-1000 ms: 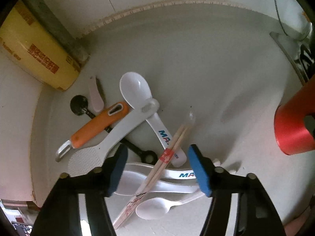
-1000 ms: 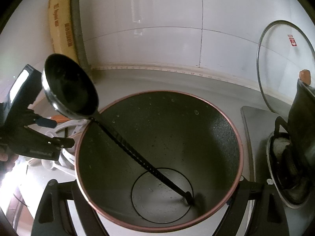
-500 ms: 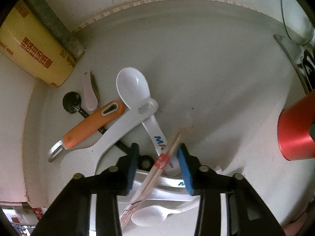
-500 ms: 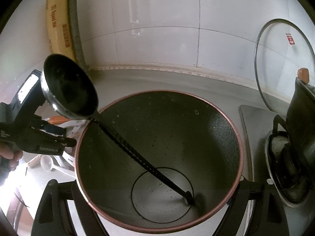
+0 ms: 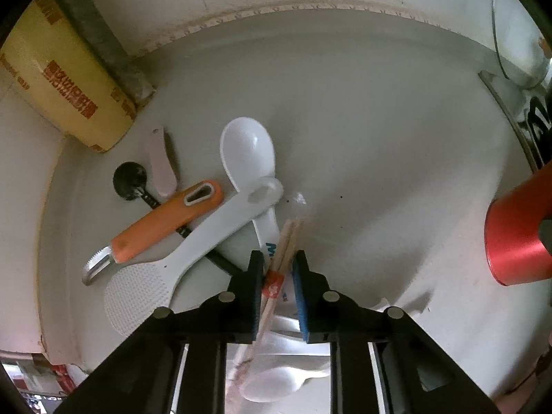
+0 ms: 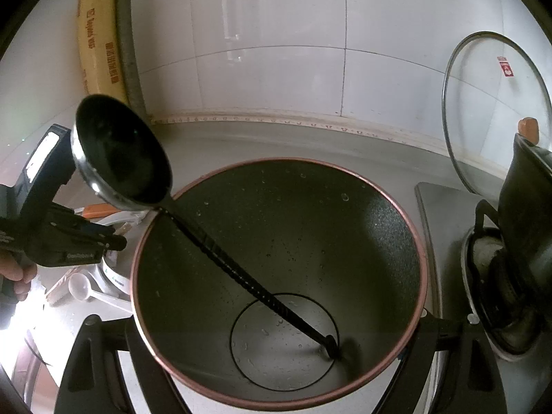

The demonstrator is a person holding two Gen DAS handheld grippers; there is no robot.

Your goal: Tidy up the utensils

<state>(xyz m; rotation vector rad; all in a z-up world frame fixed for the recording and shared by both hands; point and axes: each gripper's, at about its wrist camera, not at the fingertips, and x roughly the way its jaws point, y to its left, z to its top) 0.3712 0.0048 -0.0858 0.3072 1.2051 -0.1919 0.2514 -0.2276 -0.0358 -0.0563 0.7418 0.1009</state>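
- Big dark round pot with copper-coloured rim (image 6: 279, 405) fills the right wrist view, sitting between the right gripper (image 6: 276, 372) fingers; rim seems wedged against both, fingertips hidden under it, so can't tell for sure.
- Black long-handled ladle (image 6: 120, 151) stands in the pot, handle tip on the bottom, bowl leaning out over the left rim.
- Grey countertop (image 5: 362, 120) holds the utensil pile: white rice paddle (image 5: 193, 252), orange-handled peeler (image 5: 162, 222), white spoons, partly overlapping.
- Left gripper (image 5: 278, 276) is pressed together on a pair of wooden chopsticks in a red paper band (image 5: 288, 245); long axis runs forward along the fingers, slightly tilted right.
- Pot lies to the right of the chopsticks; its red outer wall (image 5: 514, 241) is cut off at frame edge.
- Chopsticks' lower ends blur behind the fingers.
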